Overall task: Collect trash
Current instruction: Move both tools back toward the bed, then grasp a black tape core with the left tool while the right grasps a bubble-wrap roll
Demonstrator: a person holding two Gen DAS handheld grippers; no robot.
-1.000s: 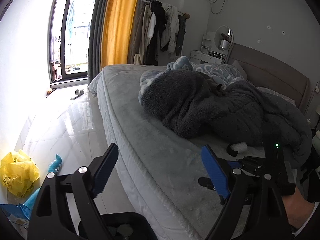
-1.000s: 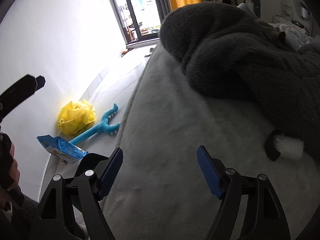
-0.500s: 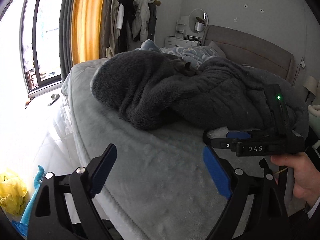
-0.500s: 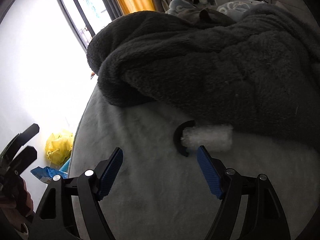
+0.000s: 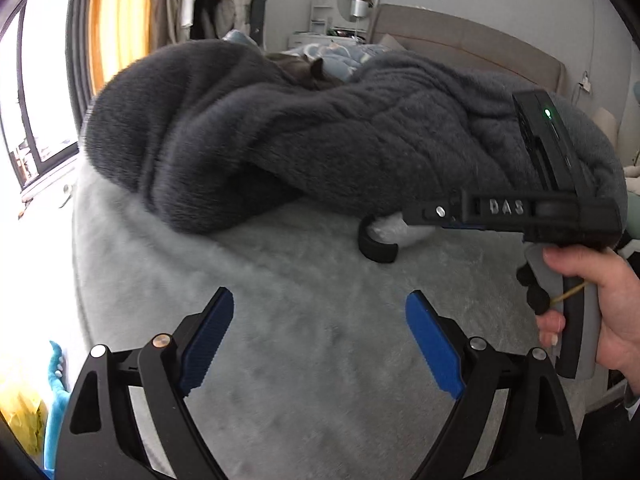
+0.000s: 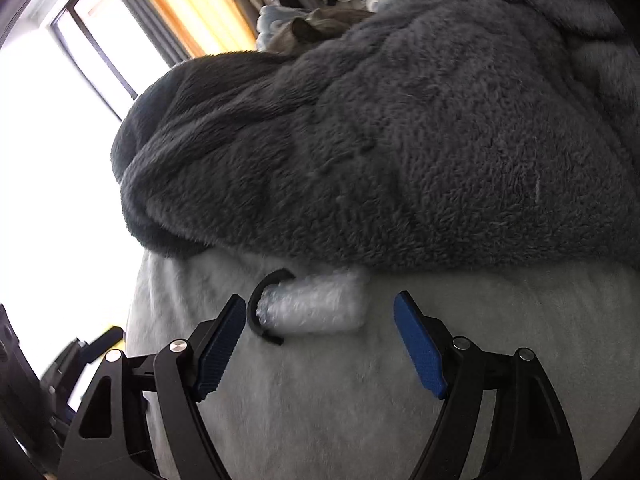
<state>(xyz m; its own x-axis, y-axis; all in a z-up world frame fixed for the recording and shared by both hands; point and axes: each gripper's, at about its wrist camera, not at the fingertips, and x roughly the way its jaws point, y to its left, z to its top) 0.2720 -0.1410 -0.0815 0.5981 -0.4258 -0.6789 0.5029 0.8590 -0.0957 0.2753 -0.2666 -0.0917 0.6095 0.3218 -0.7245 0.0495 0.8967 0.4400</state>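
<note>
A white roll of bubble wrap (image 6: 316, 306) with a black curved plastic piece (image 6: 256, 312) at its left end lies on the grey bed (image 6: 360, 400), tucked against a dark fluffy blanket (image 6: 400, 140). My right gripper (image 6: 320, 344) is open, its blue pads just short of the roll on either side. In the left wrist view the roll (image 5: 394, 232) and black piece (image 5: 376, 250) lie under the right gripper's body (image 5: 520, 210). My left gripper (image 5: 320, 336) is open and empty above the bed.
A yellow bag (image 5: 20, 412) and a blue plastic toy (image 5: 56, 384) lie on the floor left of the bed. A window (image 5: 36, 100), curtains and hanging clothes stand beyond. The headboard (image 5: 460, 40) is at the back right.
Both grippers have moved forward over the bed toward the blanket. The right gripper has closed in on the bubble wrap roll, which now sits just ahead of its pads.
</note>
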